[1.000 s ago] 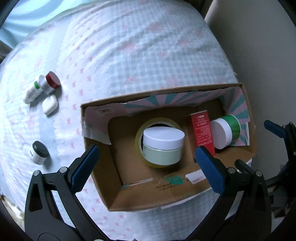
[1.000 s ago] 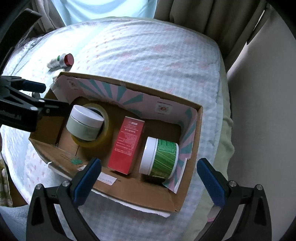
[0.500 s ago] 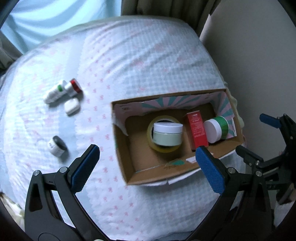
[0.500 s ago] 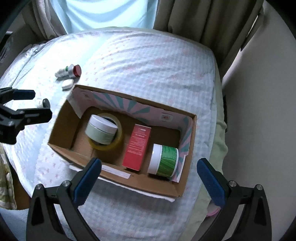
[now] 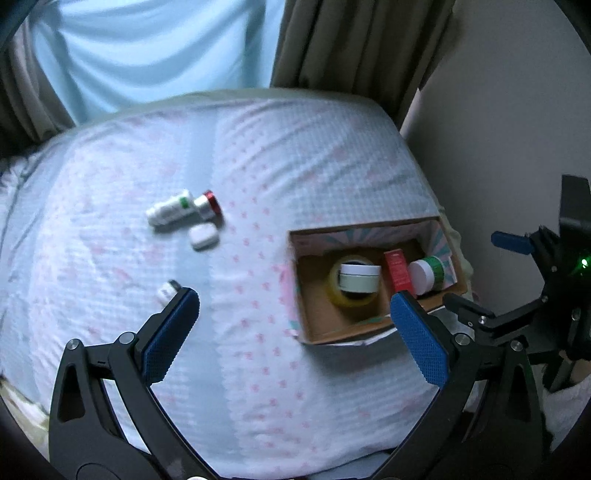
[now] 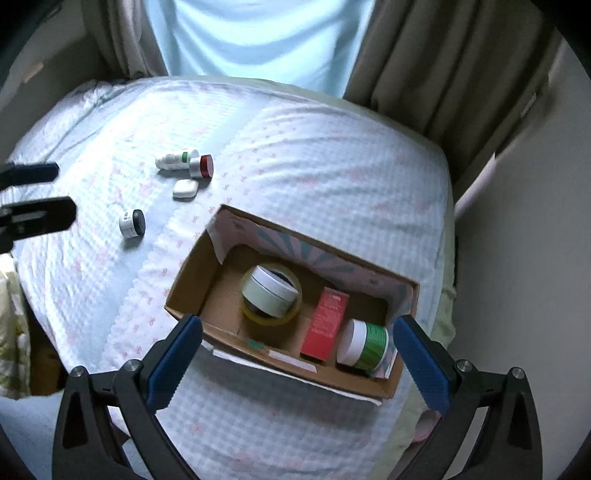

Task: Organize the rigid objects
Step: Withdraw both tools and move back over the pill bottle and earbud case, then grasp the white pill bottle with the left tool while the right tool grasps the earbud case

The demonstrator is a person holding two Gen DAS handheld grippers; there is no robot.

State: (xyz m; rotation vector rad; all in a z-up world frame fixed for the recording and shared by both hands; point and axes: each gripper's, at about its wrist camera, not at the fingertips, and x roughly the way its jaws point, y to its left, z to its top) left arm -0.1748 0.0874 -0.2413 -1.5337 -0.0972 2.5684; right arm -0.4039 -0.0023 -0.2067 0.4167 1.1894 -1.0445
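A cardboard box (image 6: 195, 280) (image 5: 314, 325) lies on the bed. Inside it are a pale green jar (image 6: 271, 290) (image 5: 360, 277) resting in a tape roll (image 6: 266, 319), a red carton (image 6: 325, 325) (image 5: 397, 269) and a green-labelled white jar (image 6: 364, 345) (image 5: 426, 271). Loose on the sheet to the left lie a white bottle (image 6: 173, 161) (image 5: 168, 210), a red-capped bottle (image 6: 201, 167) (image 5: 208, 203), a white case (image 6: 184, 189) (image 5: 203, 236) and a small black-lidded jar (image 6: 132, 223) (image 5: 168, 291). My left gripper (image 5: 295, 332) hovers high and open. My right gripper (image 6: 295, 363) is open above the box's near edge.
The bed wears a white quilted sheet (image 6: 314, 155) with pink prints. Drapes (image 6: 424, 55) and a light blue curtain (image 6: 251, 33) hang behind it. A wall (image 6: 517, 240) stands close on the right. My left gripper's fingers (image 6: 37, 214) show at the right wrist view's left edge.
Both grippers have pulled back and up from the box, so it looks smaller and more bed shows. The left view swung leftward toward the loose items. Nothing was grasped.
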